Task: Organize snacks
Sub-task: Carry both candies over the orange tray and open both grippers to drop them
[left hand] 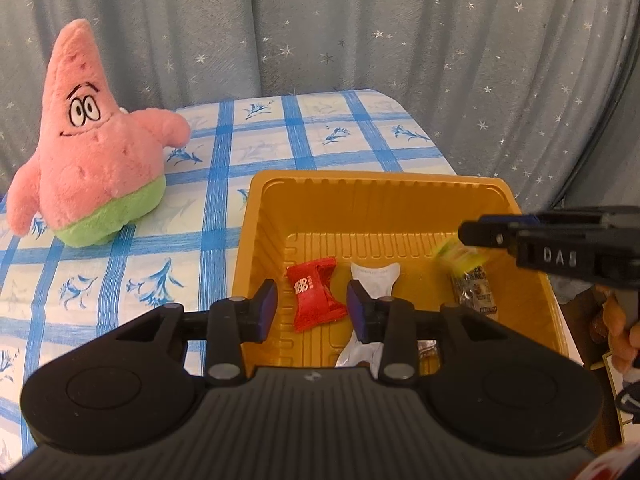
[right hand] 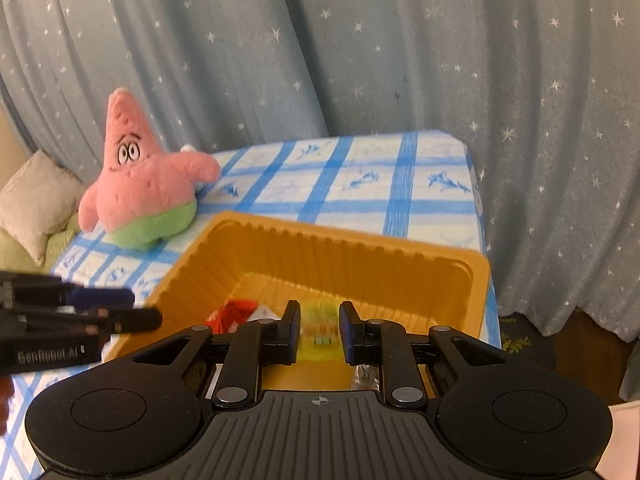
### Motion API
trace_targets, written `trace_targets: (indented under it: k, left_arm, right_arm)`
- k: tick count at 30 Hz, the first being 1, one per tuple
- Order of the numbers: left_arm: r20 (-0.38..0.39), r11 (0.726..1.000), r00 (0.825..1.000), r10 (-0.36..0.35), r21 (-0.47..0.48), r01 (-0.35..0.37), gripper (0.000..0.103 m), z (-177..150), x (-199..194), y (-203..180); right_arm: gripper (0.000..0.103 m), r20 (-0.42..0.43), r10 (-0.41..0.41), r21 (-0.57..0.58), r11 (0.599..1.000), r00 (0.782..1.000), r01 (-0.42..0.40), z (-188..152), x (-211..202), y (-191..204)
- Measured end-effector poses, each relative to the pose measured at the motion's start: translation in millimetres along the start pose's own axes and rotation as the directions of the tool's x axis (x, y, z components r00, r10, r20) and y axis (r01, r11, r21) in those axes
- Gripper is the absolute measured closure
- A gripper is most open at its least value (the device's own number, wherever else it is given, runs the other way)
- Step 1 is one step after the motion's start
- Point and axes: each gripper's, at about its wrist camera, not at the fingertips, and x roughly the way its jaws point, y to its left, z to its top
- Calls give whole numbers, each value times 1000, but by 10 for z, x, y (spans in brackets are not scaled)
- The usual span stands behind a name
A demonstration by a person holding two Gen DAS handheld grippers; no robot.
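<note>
We see a soft, fuzzy pink star toy [left hand: 92, 148] with green shorts standing near the left edge of the table [left hand: 320, 136], on a smooth cloth of blue and white squares. Beside it, toward the right edge, sits a shiny yellow plastic tray [left hand: 372, 200] with ribbed walls.

Inside the tray lie a crinkly red snack [left hand: 316, 300] and, right of it, a white snack [left hand: 374, 282] pinched at its ends. A dark shiny snack [left hand: 476, 292] lies near the tray's right wall.

Our left gripper [left hand: 312, 312] tilts down over the near side of the tray. Its jaws stand a little apart and hold nothing; the red snack lies below the gap.

Our right gripper [right hand: 320, 332] also tilts down over the tray. Its jaws pinch a blurry yellow snack [right hand: 320, 340], held above the tray floor.
</note>
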Motion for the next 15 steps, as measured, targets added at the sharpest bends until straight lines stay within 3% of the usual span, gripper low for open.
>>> trace_targets:
  k: [3,6,8,10,15]
  left_arm:
    - [-1,1000,1000,5,-6,-5,63,-32,-50,-2]
    - [-2,1000,1000,8,-16,-8,52,-66,-111,-13]
    - [1,1000,1000,7,-29,-7,49,-90,-173,-21]
    - [2,999,1000,4,-43,-3,42,-119,-236,-31]
    - [22,999,999,33,-44,-32,27,-226,-429,-126]
  right_arm:
    - [81,4,13,20,1000,1000,-13,26,-3,-7]
    - [77,-16,21,19,1000,1000,-21,10,-38,0]
    - [66,-20,25,19,1000,999,-24,-20,-97,13]
    - [47,-17,29,22,999,999,-29,-64,-175,25]
    - [39,-22,31,21,999,999,-30,-190,-391,52]
